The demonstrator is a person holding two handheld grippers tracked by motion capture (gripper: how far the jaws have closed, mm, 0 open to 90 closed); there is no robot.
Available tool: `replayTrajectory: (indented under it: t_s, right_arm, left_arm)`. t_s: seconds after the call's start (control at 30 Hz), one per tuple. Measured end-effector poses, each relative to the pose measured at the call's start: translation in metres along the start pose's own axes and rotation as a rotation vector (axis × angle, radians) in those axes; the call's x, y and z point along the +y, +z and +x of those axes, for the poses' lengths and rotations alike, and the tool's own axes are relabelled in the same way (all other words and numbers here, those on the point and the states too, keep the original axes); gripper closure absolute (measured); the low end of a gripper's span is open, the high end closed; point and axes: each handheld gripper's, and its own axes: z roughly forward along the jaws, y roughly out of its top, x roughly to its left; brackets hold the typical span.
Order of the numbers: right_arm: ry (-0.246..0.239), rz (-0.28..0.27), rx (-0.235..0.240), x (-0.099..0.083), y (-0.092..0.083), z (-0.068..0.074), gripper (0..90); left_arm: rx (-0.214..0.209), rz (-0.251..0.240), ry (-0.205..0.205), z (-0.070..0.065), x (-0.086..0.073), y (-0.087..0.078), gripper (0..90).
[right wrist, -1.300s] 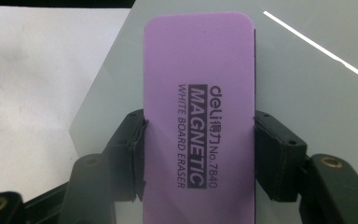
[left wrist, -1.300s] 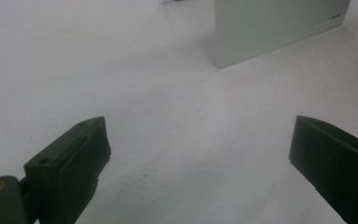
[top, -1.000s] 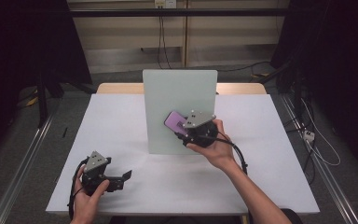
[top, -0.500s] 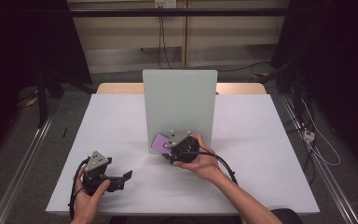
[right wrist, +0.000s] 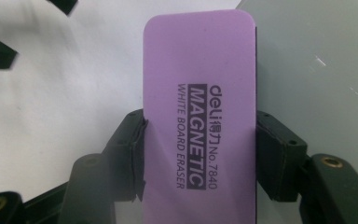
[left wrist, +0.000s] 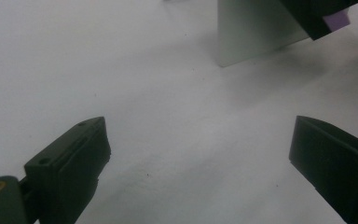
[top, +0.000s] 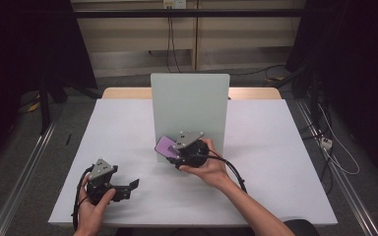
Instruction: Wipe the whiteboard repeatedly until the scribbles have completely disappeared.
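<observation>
Right gripper view, purple eraser (right wrist: 200, 121) clamped flat between both jaws, lengthwise

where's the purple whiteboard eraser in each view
High view: the purple eraser sits just left of centre, in the right gripper, at the foot of the upright grey board.
Left gripper view: a purple corner at the top right edge.
Right gripper view: centre, clamped between the jaws.
Shared landmark: the grey board.
</observation>
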Motion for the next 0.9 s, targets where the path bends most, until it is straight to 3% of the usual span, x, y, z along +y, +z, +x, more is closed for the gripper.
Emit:
replayTrajectory:
  t_s: [0.17,0.4,0.9]
  right_arm:
    - [0.023,-0.009,0.027,-0.002,-0.012,-0.001,41.6]
    - [0.052,-0.025,0.029,-0.009,-0.038,-0.010,41.6]
    - [0.140,-0.027,0.021,-0.033,-0.064,-0.019,41.6]
  left_arm:
    - [0.000,0.001,0.006,0.000,0.001,0.000,4.9]
    - [0.002,0.005,0.010,-0.001,0.001,0.001,4.9]
    - [-0.002,0.001,0.007,0.000,0.000,-0.002,4.9]
